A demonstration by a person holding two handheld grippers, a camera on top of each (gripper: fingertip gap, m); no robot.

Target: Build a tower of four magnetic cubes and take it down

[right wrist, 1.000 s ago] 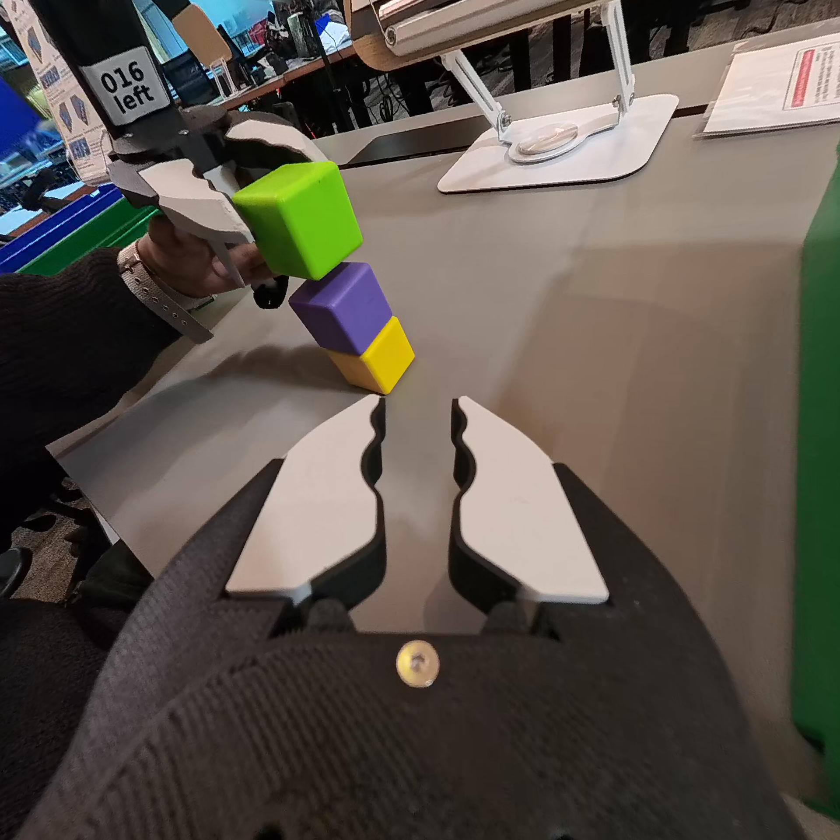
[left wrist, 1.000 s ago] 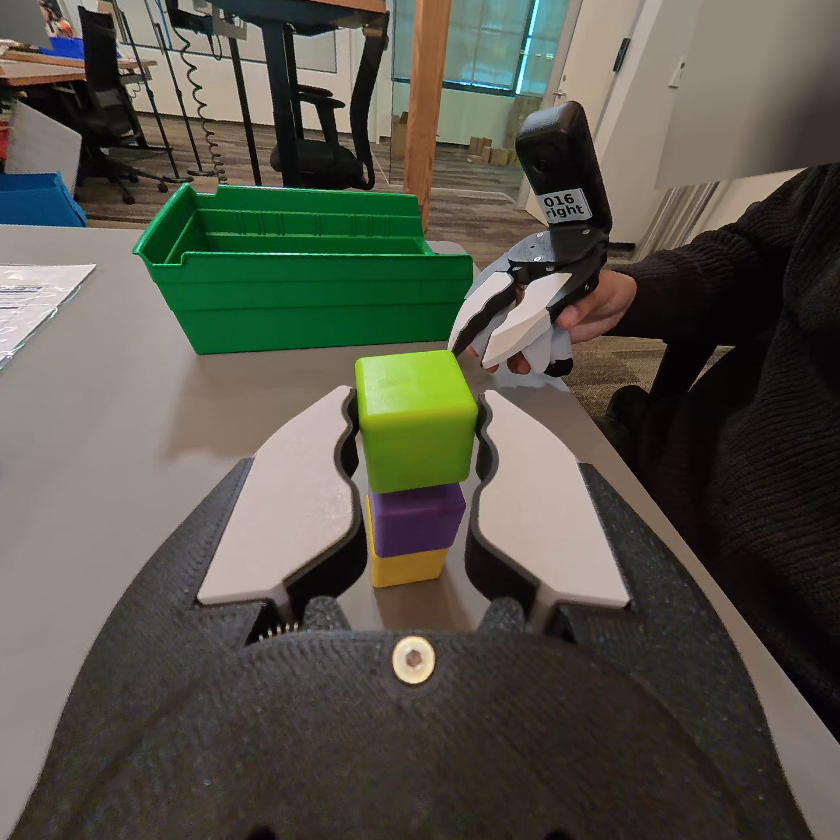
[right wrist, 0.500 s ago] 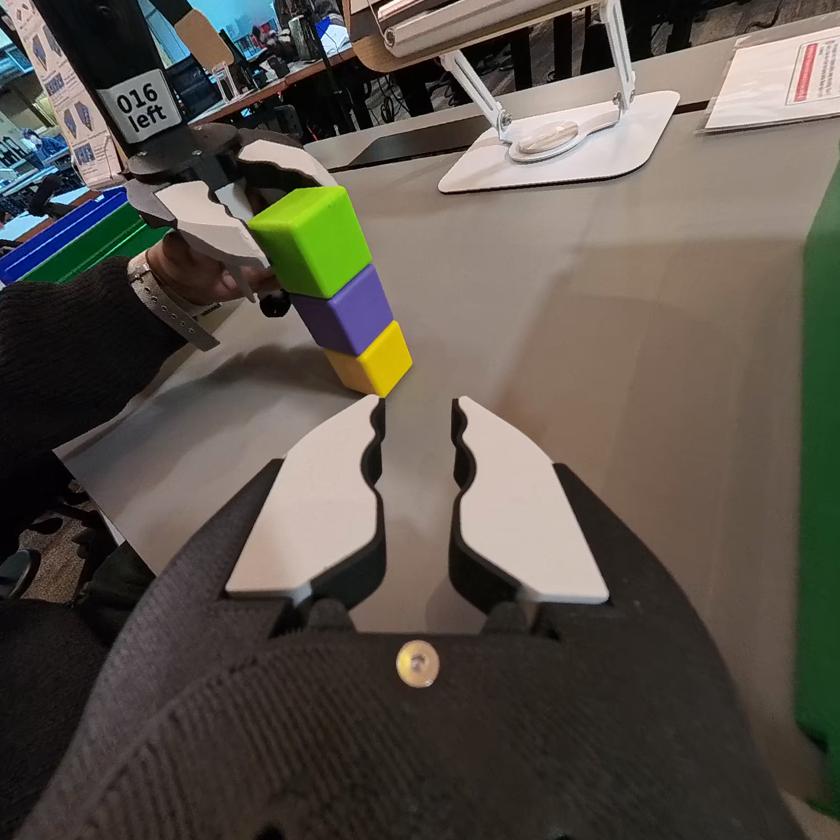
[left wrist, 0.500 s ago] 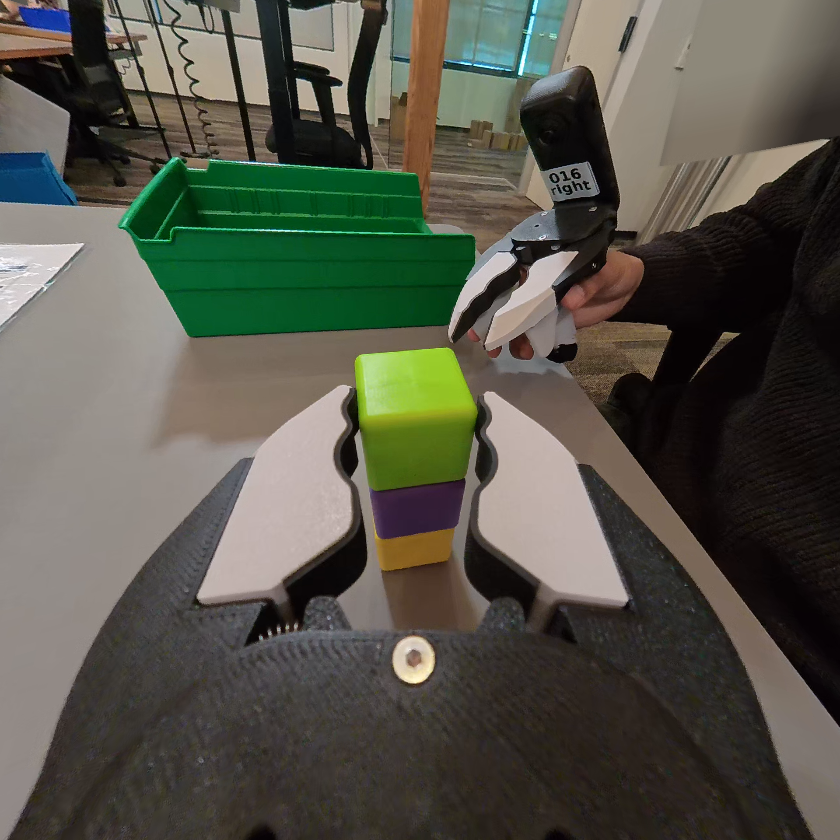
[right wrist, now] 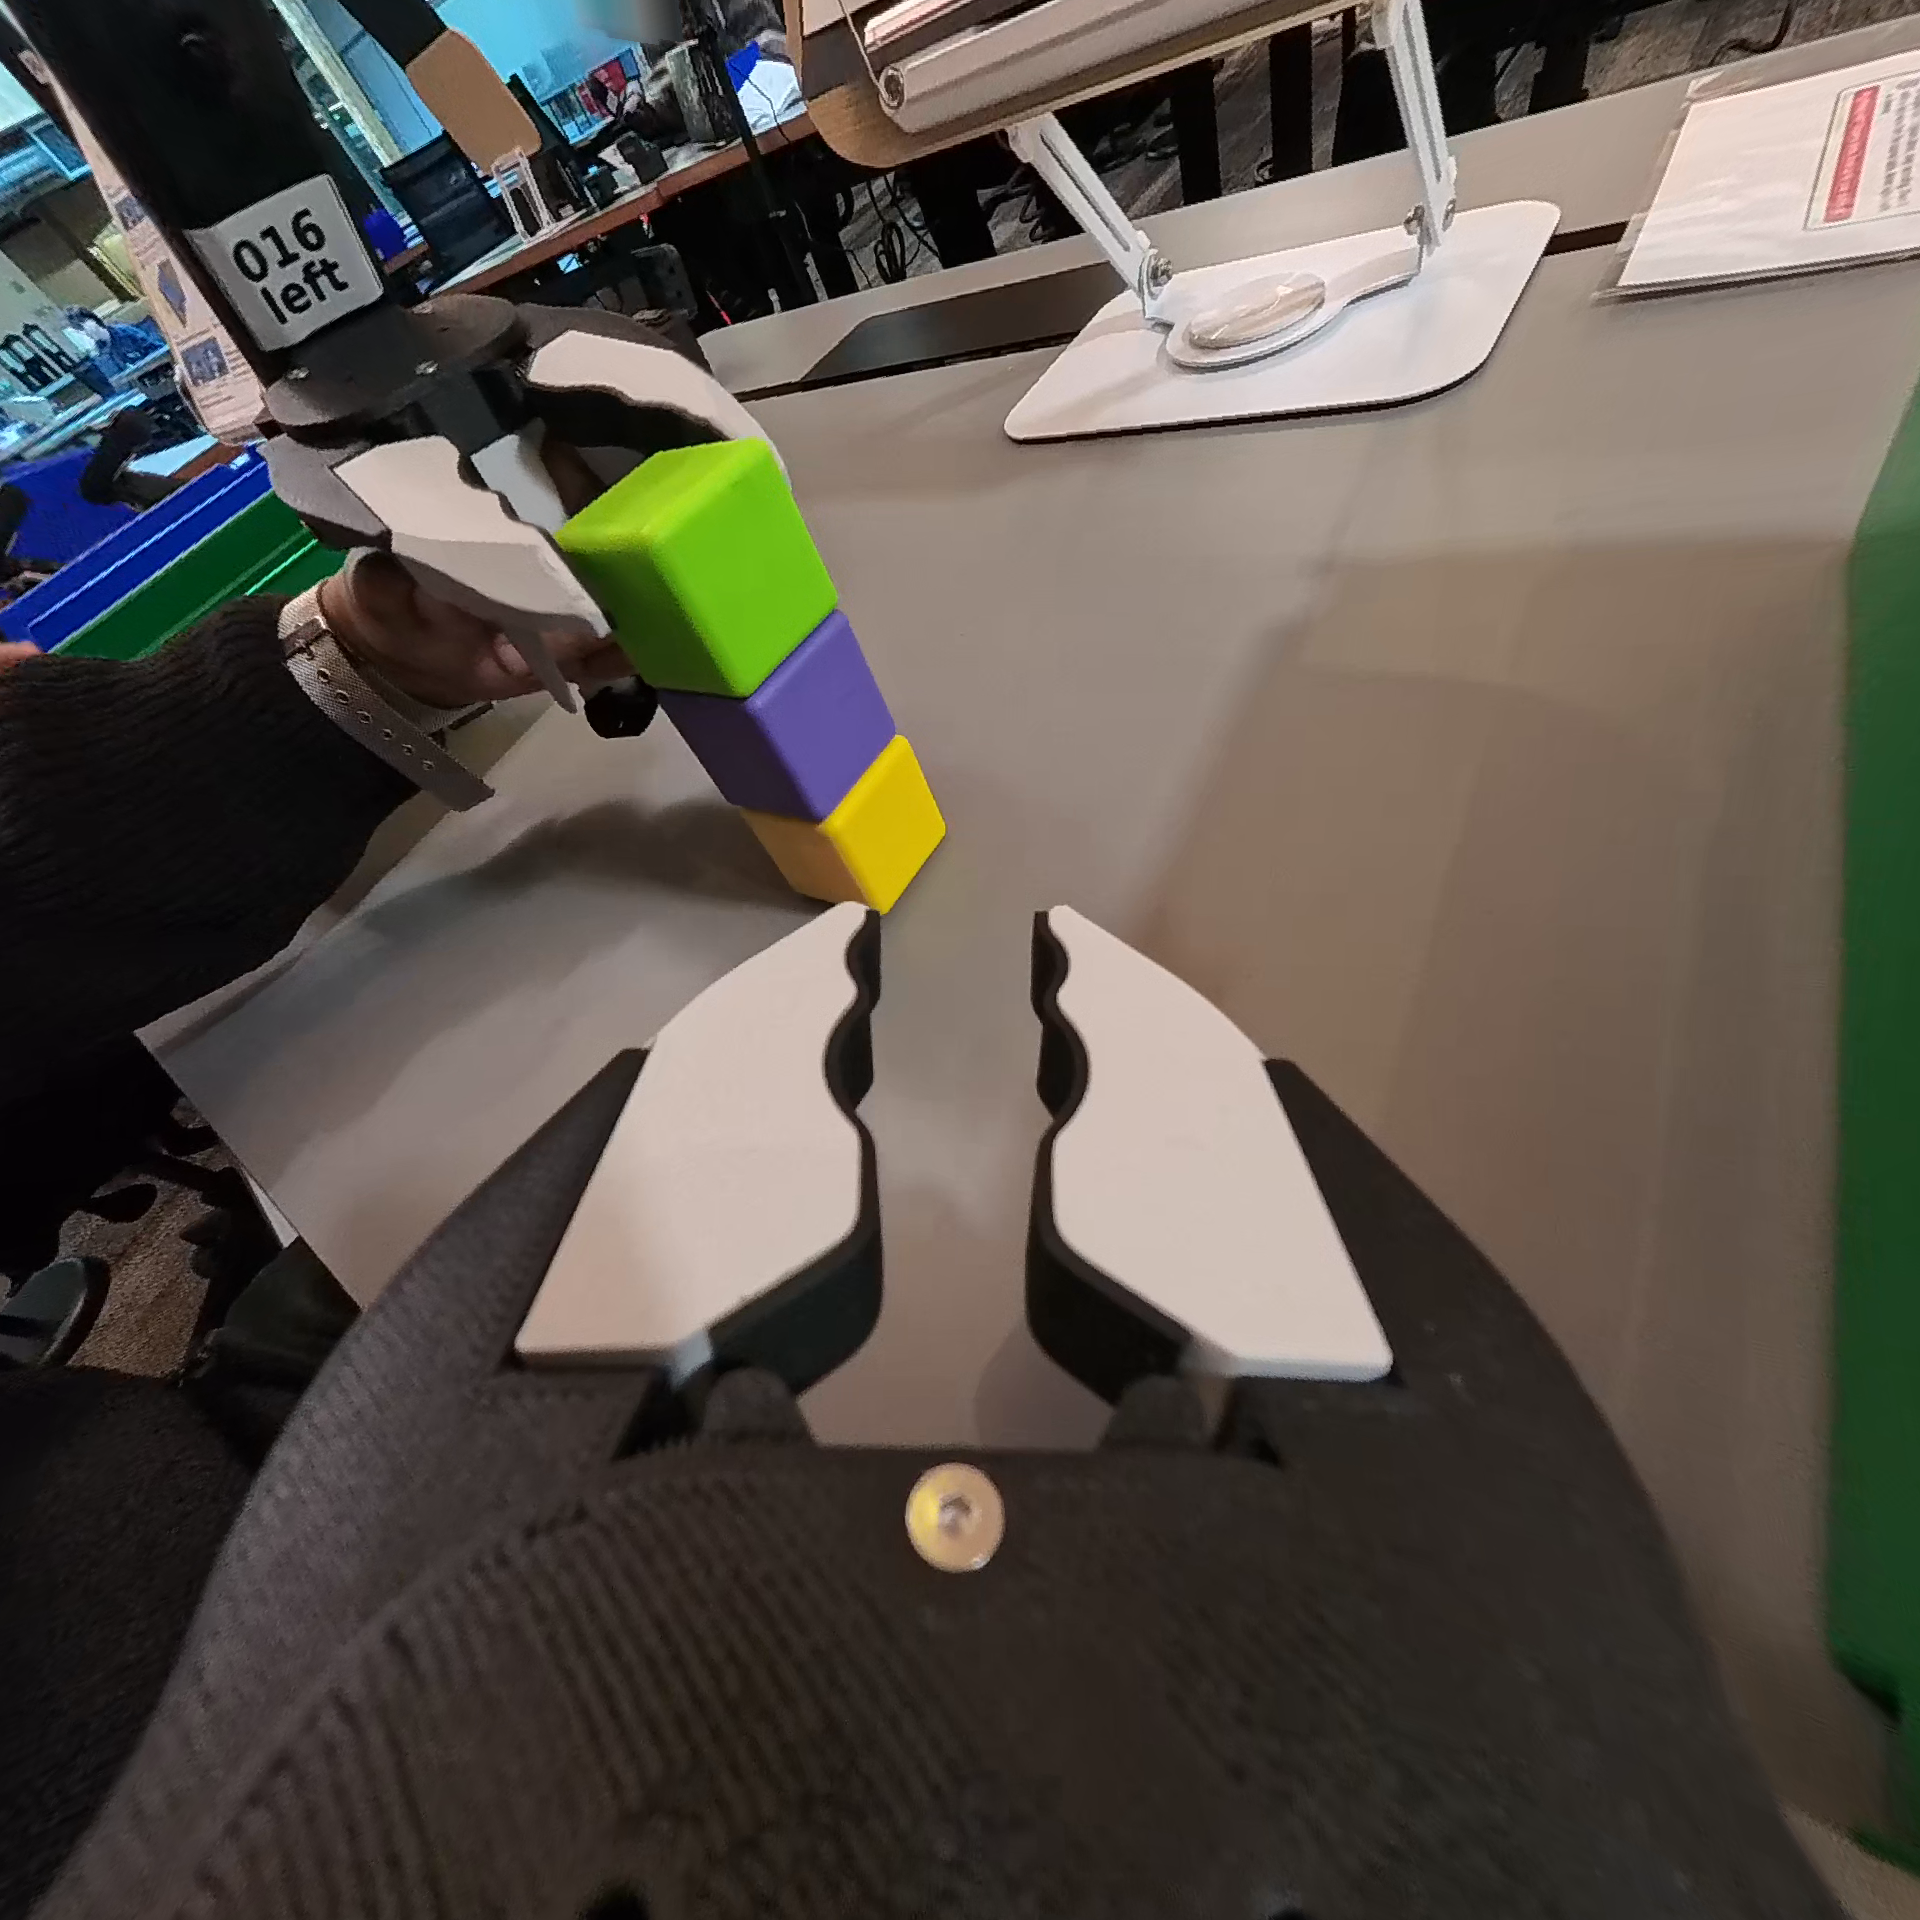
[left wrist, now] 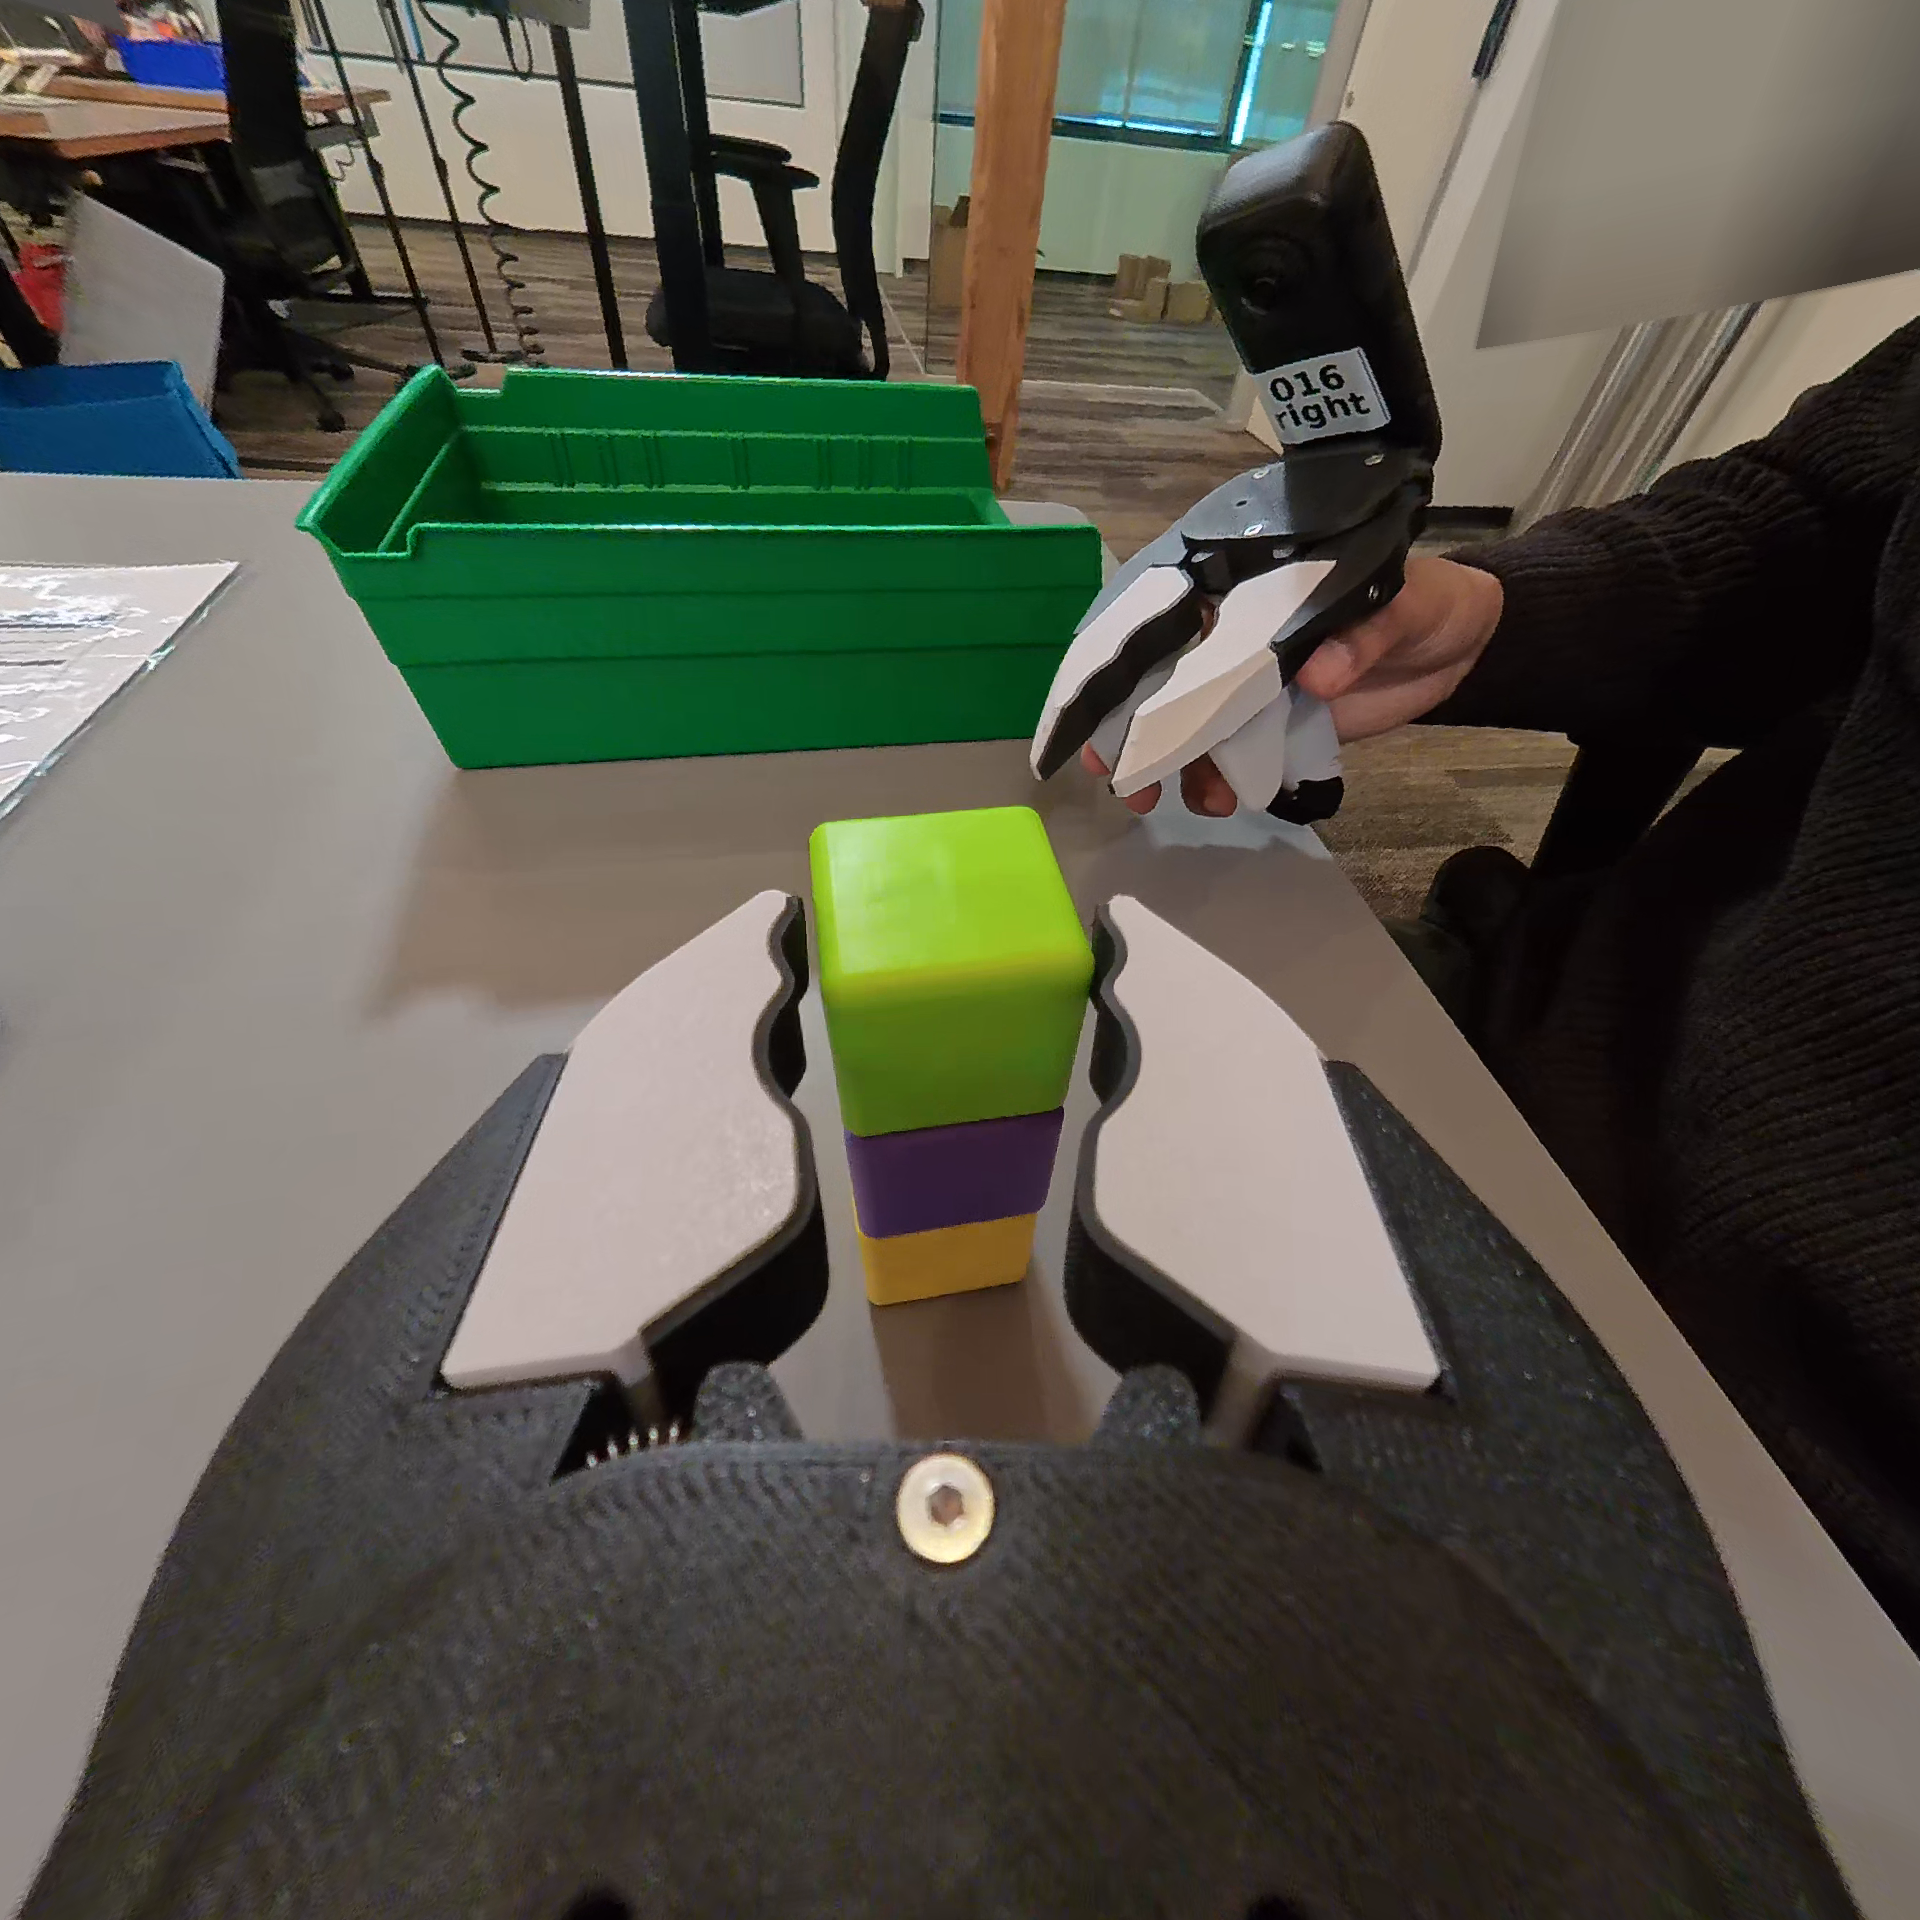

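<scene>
My left gripper is shut on a lime-green cube, its fingers on the cube's left and right sides. The green cube sits on a purple cube, which sits on a yellow cube on the grey table. The right wrist view shows the same stack from the side: green, purple, yellow. My right gripper is open and empty, low over the table just in front of the yellow cube. It also shows in the left wrist view, behind and right of the stack.
A green plastic bin stands behind the stack; its wall is close on my right gripper's right. A sheet of paper lies far left. A white stand base sits at the back. The table edge runs close on the right. Some 12 centimeters of space lies between my two pairs of fingers.
My left gripper has lowered the green cube, which hung tilted above the purple cube, until it rests squarely on it. The right gripper has stayed nearly still.
</scene>
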